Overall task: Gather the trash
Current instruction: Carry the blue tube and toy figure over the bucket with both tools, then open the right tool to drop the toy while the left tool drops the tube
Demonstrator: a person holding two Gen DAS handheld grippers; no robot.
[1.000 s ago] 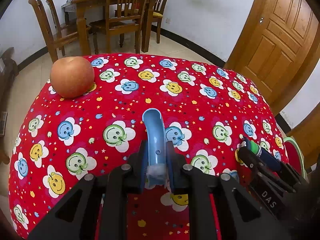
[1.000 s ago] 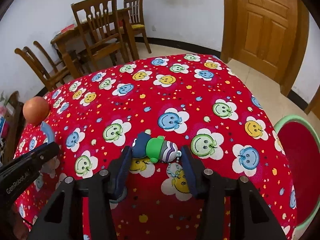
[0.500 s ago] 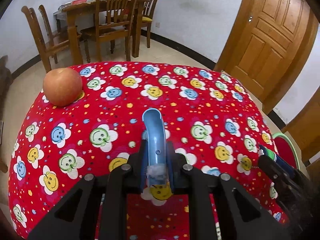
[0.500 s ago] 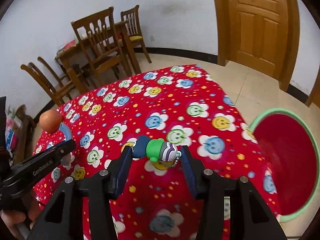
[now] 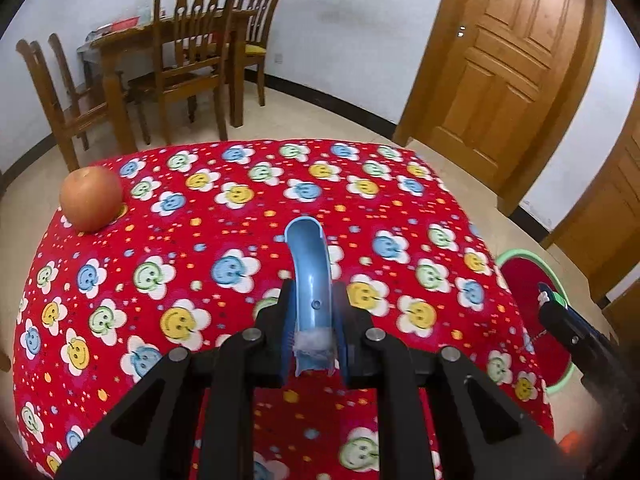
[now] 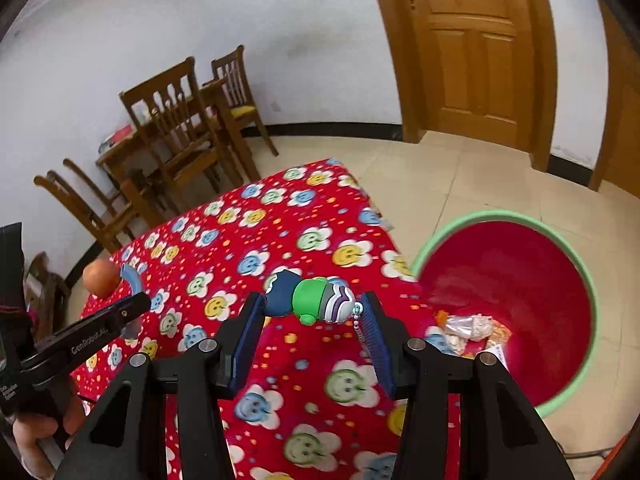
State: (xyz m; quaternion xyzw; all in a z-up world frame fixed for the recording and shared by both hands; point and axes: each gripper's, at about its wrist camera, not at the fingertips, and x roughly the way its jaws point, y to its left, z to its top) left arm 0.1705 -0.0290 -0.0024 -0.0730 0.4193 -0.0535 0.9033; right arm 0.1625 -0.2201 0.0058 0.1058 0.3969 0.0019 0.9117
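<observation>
Left wrist: we're clamping the left gripper (image 5: pixel 311 312) on a curved blue plastic strip (image 5: pixel 309 276), pinched between both fingers and arching up above the red tablecloth (image 5: pixel 240 240). An apple (image 5: pixel 91 199) is sitting far left.

Right wrist: we're gripping a small figurine keychain (image 6: pixel 310 299) crosswise in the right gripper (image 6: pixel 314 322), above the table's edge, near the green-rimmed red bin (image 6: pixel 520 300) that's holding wrappers.
</observation>
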